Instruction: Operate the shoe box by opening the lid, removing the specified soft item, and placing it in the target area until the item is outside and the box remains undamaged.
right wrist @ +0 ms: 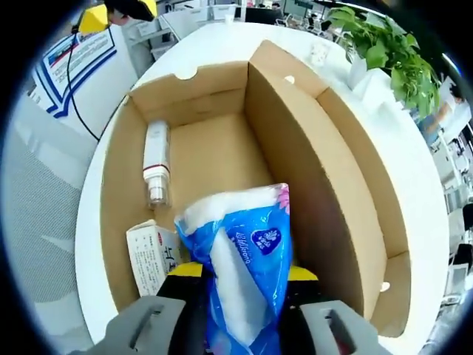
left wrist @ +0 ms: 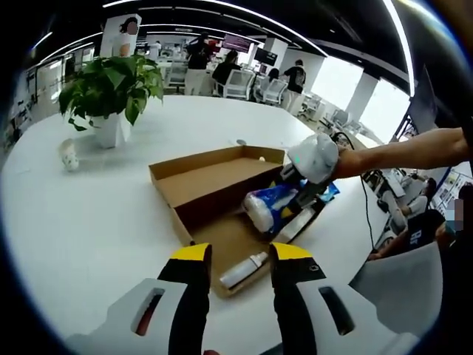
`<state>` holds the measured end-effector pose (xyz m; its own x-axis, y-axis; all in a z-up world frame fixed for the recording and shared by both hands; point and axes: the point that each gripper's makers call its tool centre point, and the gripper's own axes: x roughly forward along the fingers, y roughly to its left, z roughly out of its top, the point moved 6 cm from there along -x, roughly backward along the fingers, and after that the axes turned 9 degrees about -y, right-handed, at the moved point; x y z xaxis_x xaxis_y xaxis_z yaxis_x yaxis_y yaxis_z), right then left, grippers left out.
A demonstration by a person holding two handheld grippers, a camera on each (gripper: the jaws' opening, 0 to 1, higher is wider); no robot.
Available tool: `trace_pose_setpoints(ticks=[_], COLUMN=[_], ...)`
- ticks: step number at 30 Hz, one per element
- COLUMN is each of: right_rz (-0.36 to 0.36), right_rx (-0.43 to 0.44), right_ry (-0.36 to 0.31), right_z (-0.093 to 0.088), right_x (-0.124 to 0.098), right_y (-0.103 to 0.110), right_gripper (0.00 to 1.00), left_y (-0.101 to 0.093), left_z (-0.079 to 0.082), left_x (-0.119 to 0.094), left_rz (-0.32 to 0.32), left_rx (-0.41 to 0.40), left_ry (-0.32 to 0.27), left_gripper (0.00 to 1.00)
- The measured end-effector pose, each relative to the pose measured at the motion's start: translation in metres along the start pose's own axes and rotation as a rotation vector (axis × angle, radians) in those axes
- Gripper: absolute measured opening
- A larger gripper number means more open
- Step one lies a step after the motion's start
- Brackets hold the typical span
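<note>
The cardboard shoe box (left wrist: 214, 177) lies open on the white table, its lid folded back flat. Inside are a white bottle (left wrist: 244, 271), a small white carton (right wrist: 151, 255) and a soft blue-and-white tissue pack (right wrist: 247, 251). My right gripper (right wrist: 244, 275) is shut on the pack's near end, over the inside of the box. In the left gripper view it reaches in from the right (left wrist: 295, 194), with the pack (left wrist: 270, 207) in its jaws. My left gripper (left wrist: 242, 255) stands open at the box's near end, its yellow tips either side of the bottle, holding nothing.
A potted plant (left wrist: 111, 89) and a small white object (left wrist: 69, 155) stand at the far left of the round table (left wrist: 89, 222). A grey chair (left wrist: 399, 281) sits off the table's right edge. People and office chairs are in the background.
</note>
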<state>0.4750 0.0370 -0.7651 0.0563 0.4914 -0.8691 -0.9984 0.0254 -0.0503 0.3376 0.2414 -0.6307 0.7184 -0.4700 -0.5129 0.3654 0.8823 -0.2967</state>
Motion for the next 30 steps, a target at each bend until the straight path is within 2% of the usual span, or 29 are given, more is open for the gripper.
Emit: trace_pose_setpoints(ticks=[14, 22, 27, 30], right_rz=[-0.042, -0.066, -0.092, -0.108], right_rx=[0.006, -0.014, -0.017, -0.014], right_ry=[-0.056, -0.075, -0.08, -0.074], right_z=[0.016, 0.027, 0.025, 0.018], right_x=[-0.041, -0.065, -0.084, -0.096], right_y=[-0.005, 0.001, -0.001, -0.003], right_gripper=[0.33, 0.33, 0.33, 0.33], left_y=[-0.006, -0.01, -0.016, -0.024], left_z=[0.006, 0.015, 0.019, 0.023], left_x=[0.005, 0.012, 0.015, 0.019], left_rz=[-0.025, -0.052, -0.069, -0.08], left_rx=[0.013, 0.031, 0.037, 0.047], left_ry=[-0.006, -0.013, -0.018, -0.019], left_gripper=[0.31, 0.31, 0.31, 0.31])
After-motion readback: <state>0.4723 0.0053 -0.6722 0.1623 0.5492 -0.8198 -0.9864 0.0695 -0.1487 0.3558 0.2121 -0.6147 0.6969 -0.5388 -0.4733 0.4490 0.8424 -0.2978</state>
